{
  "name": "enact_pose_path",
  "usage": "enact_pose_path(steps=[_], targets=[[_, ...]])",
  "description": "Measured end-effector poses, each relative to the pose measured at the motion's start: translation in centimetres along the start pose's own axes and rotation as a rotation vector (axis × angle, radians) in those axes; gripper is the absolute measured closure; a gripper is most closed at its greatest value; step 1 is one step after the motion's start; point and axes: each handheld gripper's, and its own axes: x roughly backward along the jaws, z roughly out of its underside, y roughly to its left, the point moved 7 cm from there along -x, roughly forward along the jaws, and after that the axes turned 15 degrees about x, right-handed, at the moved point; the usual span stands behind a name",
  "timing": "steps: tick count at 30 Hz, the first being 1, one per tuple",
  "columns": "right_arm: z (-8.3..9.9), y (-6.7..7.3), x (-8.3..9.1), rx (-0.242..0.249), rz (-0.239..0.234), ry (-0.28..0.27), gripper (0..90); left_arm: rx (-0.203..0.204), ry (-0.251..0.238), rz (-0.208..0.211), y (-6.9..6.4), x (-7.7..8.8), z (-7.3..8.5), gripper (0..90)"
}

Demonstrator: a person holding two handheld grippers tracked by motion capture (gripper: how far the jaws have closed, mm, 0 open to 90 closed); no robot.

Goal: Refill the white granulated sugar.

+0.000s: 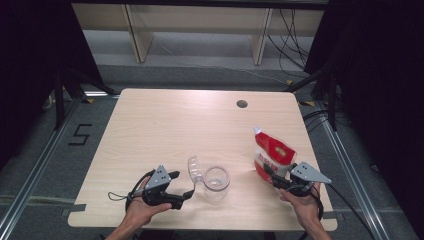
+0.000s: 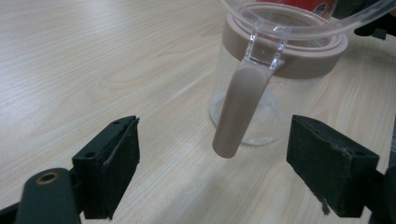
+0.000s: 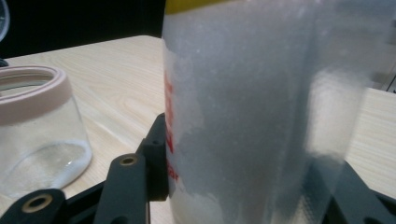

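Hands come in from the near edge of the pale wooden surface (image 1: 165, 120), one at each front corner, each wrapped around a gripper that points inward and forward. The left gripper (image 1: 184, 186) lies low near the surface, its jaws spread wide with nothing between the pads; in the left gripper view they frame the brown latch tab (image 2: 239, 112) that hangs from the clear hinged lid (image 1: 194, 169), without touching it. The clear glass jar with a pinkish-brown collar (image 1: 217, 182) stands upright just beyond those jaws, near the front middle of the surface, with the lid swung open and standing at its left rim. The right gripper (image 1: 274, 176) is closed on the lower part of the red and white plastic pouch (image 1: 272, 155), which stands upright at the right side of the surface, well apart from the jar; in the right gripper view its frosted back (image 3: 261, 116) sits between the jaws. A round cable hole (image 1: 242, 104) lies toward the far edge. Between jar and pouch the wood is bare.
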Motion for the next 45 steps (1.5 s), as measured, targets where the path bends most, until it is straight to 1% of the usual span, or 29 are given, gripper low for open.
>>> enact_pose_path(steps=[1, 2, 3, 5, 6, 7, 8, 10, 11, 12, 14, 15, 16, 17, 18, 19, 20, 21, 23, 24, 27, 28, 32, 37, 38, 39, 42, 43, 45], targets=[[-0.1, -0.1, 0.0, 0.025, 0.005, -0.007, 51.3, 0.000, 0.000, 0.000, 0.0, 0.0, 0.0, 16.8], [0.0, 0.0, 0.2, 0.015, 0.002, 0.011, 51.3, -0.002, 0.000, 0.003, 0.0, 0.0, 0.0, 16.9], [-0.1, -0.1, 0.2, 0.025, 0.008, 0.005, 51.4, -0.002, -0.001, 0.002, 0.0, 0.0, 0.0, 16.9], [-0.4, 0.2, 0.3, 0.001, -0.009, -0.019, 51.4, 0.012, -0.003, -0.002, 0.0, 0.0, 0.0, 16.8], [-0.5, 0.1, 0.3, 0.008, 0.004, -0.018, 51.4, 0.014, -0.003, -0.002, 0.0, 0.0, 0.0, 16.8], [-0.6, 0.1, 0.3, 0.023, -0.008, -0.034, 51.4, 0.004, -0.003, -0.001, 0.1, 0.0, 0.0, 16.9], [-0.6, 0.1, 0.6, 0.029, 0.004, -0.018, 51.5, 0.006, -0.003, -0.001, 0.1, 0.0, 0.0, 16.9], [-0.8, 0.1, 0.7, 0.044, -0.005, -0.023, 51.5, 0.007, -0.003, -0.001, 0.1, 0.0, 0.0, 16.9], [-0.9, 0.1, 0.8, 0.060, 0.012, -0.029, 51.5, 0.007, -0.004, -0.001, 0.1, 0.0, 0.0, 16.9], [-1.1, 0.3, 0.9, 0.055, 0.007, -0.028, 51.5, 0.007, -0.004, -0.001, 0.1, 0.0, 0.0, 16.9], [-1.2, 0.3, 1.1, 0.078, 0.021, -0.029, 51.5, 0.007, -0.003, -0.002, 0.1, 0.0, 0.0, 16.8], [-1.4, 0.4, 1.1, 0.099, 0.010, -0.038, 51.6, 0.011, -0.007, -0.001, 0.1, 0.0, 0.0, 16.8], [-1.4, 0.5, 1.2, 0.100, 0.018, -0.028, 51.6, 0.006, -0.003, -0.003, 0.1, 0.1, 0.0, 16.9], [-1.6, 0.6, 1.2, 0.143, 0.014, -0.035, 51.6, 0.006, -0.004, -0.003, 0.2, 0.1, 0.0, 16.9], [-1.8, 0.9, 1.3, 0.150, 0.007, -0.037, 51.6, 0.003, -0.002, -0.001, 0.2, 0.1, 0.0, 16.8], [-1.9, 0.9, 1.3, 0.184, 0.012, -0.036, 51.7, 0.003, -0.003, -0.002, 0.2, 0.1, 0.0, 16.8], [-2.1, 1.2, 1.4, 0.177, 0.009, -0.042, 51.7, 0.008, -0.004, -0.003, 0.2, 0.1, 0.0, 16.9], [-2.1, 1.3, 1.5, 0.196, 0.008, -0.028, 51.7, 0.016, -0.005, -0.004, 0.2, 0.1, 0.0, 16.9], [-2.4, 1.9, 1.5, 0.216, 0.004, -0.034, 51.8, 0.025, -0.006, -0.006, 0.2, 0.1, 0.0, 16.9], [-2.5, 1.9, 1.5, 0.254, -0.002, -0.034, 51.8, 0.025, -0.008, -0.004, 0.2, 0.1, 0.0, 16.8], [-2.3, 2.4, 1.7, 0.283, 0.000, -0.013, 51.8, 0.009, -0.003, -0.005, 0.3, 0.1, 0.0, 16.9], [-2.3, 2.4, 1.7, 0.317, 0.000, -0.005, 51.8, 0.010, -0.004, -0.005, 0.3, 0.1, 0.0, 16.9], [-2.3, 2.8, 2.1, 0.386, 0.017, 0.024, 51.9, 0.010, -0.003, -0.006, 0.3, 0.1, -0.1, 16.9], [-2.5, 3.1, 2.2, 0.424, 0.033, 0.026, 52.0, 0.012, -0.003, -0.007, 0.3, 0.1, 0.0, 16.9], [-2.5, 3.0, 2.3, 0.441, 0.026, 0.037, 52.0, 0.012, -0.003, -0.007, 0.3, 0.1, 0.0, 16.9], [-2.5, 3.2, 2.2, 0.435, 0.028, 0.035, 52.0, 0.012, -0.003, -0.007, 0.3, 0.1, 0.0, 16.9], [-2.5, 3.3, 2.2, 0.465, 0.031, 0.043, 52.0, 0.015, -0.004, -0.007, 0.3, 0.1, 0.0, 16.9], [-2.6, 3.3, 2.2, 0.457, 0.033, 0.039, 52.0, 0.015, -0.004, -0.007, 0.3, 0.1, 0.0, 16.9], [-2.6, 3.4, 2.3, 0.474, 0.033, 0.046, 52.1, 0.014, -0.004, -0.007, 0.3, 0.1, 0.0, 16.9]])
